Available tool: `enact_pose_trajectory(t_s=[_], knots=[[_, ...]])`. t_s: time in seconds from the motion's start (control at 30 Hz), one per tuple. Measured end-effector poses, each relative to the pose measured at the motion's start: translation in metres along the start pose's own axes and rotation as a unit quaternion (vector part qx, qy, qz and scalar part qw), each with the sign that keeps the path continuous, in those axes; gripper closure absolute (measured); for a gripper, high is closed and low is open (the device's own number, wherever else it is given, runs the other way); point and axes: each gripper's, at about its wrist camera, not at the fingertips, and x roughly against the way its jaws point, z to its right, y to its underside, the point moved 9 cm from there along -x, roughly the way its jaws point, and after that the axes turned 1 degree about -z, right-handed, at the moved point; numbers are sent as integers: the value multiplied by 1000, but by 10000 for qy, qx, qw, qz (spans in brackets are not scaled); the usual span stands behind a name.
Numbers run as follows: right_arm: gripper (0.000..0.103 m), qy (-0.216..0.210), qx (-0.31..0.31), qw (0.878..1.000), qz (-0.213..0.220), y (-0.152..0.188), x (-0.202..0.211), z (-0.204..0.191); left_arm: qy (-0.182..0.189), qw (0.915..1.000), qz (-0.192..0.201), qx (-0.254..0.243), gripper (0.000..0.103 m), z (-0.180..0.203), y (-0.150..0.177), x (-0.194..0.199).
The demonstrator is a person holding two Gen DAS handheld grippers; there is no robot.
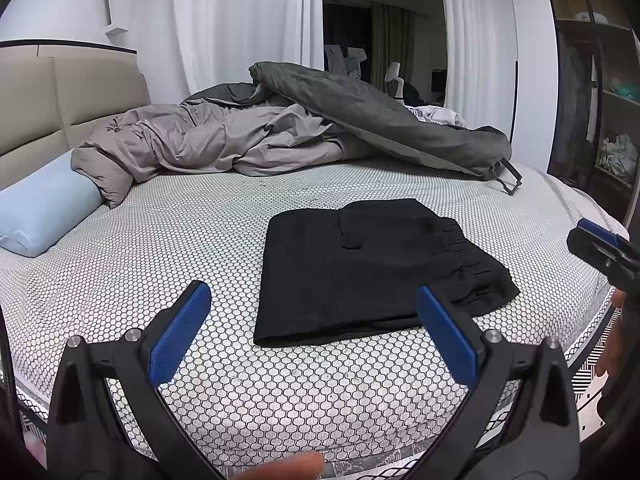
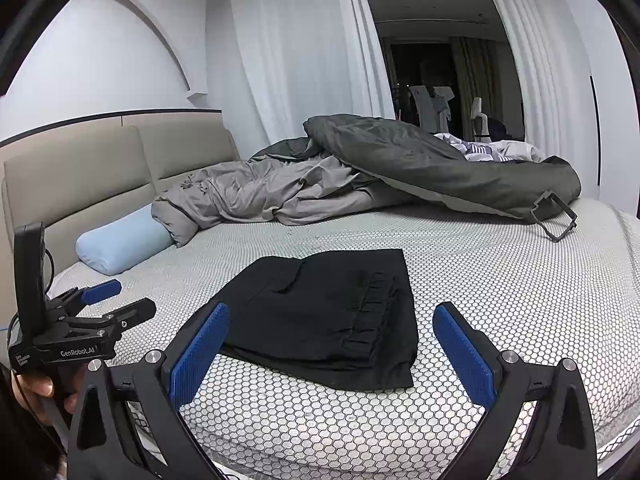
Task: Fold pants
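Black pants [image 1: 360, 268] lie folded into a compact rectangle on the honeycomb-patterned mattress [image 1: 180, 240], waistband to the right. They also show in the right wrist view [image 2: 328, 320]. My left gripper [image 1: 316, 336] is open and empty, held above the mattress just in front of the pants' near edge. My right gripper [image 2: 332, 356] is open and empty, its jaws wide on either side of the pants' near edge, above them. The left gripper also shows in the right wrist view [image 2: 116, 300], left of the pants. The right gripper shows at the right edge of the left wrist view [image 1: 600, 244].
A crumpled grey duvet [image 1: 208, 140] and a dark green cover [image 1: 380, 116] lie across the far side of the bed. A light blue bolster pillow [image 1: 44, 208] rests by the beige headboard [image 1: 40, 112]. White curtains [image 1: 240, 24] hang behind. The bed edge [image 1: 588, 344] is near right.
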Motion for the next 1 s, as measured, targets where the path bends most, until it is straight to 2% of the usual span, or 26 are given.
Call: enact_pose_trajectory(t_s=[1.0], knots=[[0,-20,147,9998,-94,3,-7,-8,50,10000,-57,-22,1,-1,10,-3]])
